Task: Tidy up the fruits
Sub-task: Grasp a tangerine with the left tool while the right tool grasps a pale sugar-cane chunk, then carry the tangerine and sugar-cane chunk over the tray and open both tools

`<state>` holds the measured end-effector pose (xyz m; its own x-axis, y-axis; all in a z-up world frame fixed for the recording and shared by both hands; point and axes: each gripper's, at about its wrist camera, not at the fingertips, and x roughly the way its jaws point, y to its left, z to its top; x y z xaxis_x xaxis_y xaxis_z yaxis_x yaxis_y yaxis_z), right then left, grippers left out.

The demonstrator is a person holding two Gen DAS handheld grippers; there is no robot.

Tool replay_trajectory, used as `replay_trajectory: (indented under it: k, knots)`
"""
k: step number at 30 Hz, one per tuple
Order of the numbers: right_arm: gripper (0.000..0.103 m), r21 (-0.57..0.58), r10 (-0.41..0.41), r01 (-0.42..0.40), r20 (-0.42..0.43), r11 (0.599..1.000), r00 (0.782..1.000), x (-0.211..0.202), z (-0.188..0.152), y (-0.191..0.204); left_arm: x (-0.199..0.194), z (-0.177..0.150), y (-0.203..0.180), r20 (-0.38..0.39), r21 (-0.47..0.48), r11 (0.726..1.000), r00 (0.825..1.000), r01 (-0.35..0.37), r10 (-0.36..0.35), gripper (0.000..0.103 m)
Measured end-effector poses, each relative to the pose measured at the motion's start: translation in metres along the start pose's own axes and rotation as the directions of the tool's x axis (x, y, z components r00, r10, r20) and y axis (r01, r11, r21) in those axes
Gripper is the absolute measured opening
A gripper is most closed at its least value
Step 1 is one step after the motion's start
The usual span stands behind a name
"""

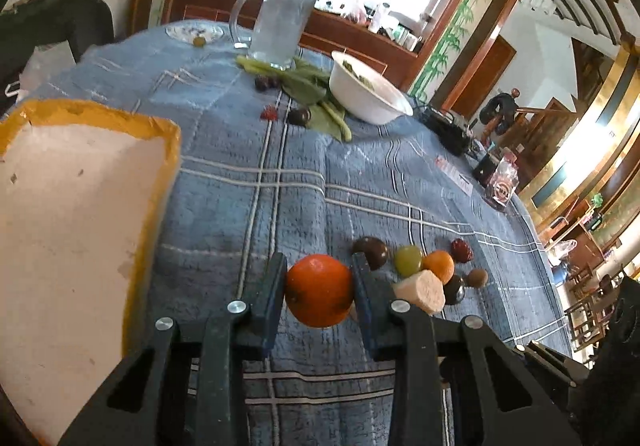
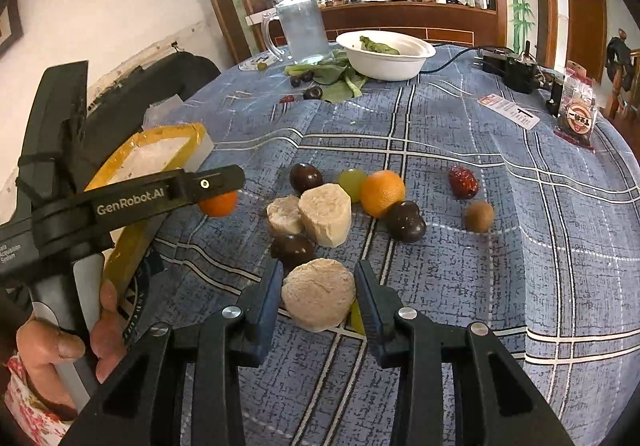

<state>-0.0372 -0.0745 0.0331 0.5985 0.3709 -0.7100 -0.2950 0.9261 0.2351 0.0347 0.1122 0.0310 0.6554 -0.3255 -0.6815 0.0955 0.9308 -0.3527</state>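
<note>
While left claw grips orange, tray cropped (rt edge only).

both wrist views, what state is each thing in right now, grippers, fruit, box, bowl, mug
left gripper: jaws shut on an orange, held above the cloth
right gripper: jaws either side of a pale round chunk, grip unclear
foam box: open, inside looks bare
fruit pile: loose on the tablecloth
white bowl: upright, greens inside
glass mug: upright, looks cloudy
</note>
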Motion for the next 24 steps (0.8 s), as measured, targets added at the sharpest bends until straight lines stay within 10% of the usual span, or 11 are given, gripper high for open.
replay_trajectory:
  k: [16, 24]
  knots:
    - [0.040, -0.004, 0.012, -0.012, 0.084, 1.000, 0.996, -0.020, 0.005, 0.019, -0.084, -0.010, 0.028, 0.072, -0.034, 0.999, 0.997, 0.020, -0.017, 0.031]
    - [0.040, -0.037, 0.170, -0.168, 0.053, 0.985, 0.984, -0.030, 0.033, 0.091, -0.150, 0.007, 0.100, 0.129, -0.059, 0.985, 0.977, -0.164, 0.171, 0.031]
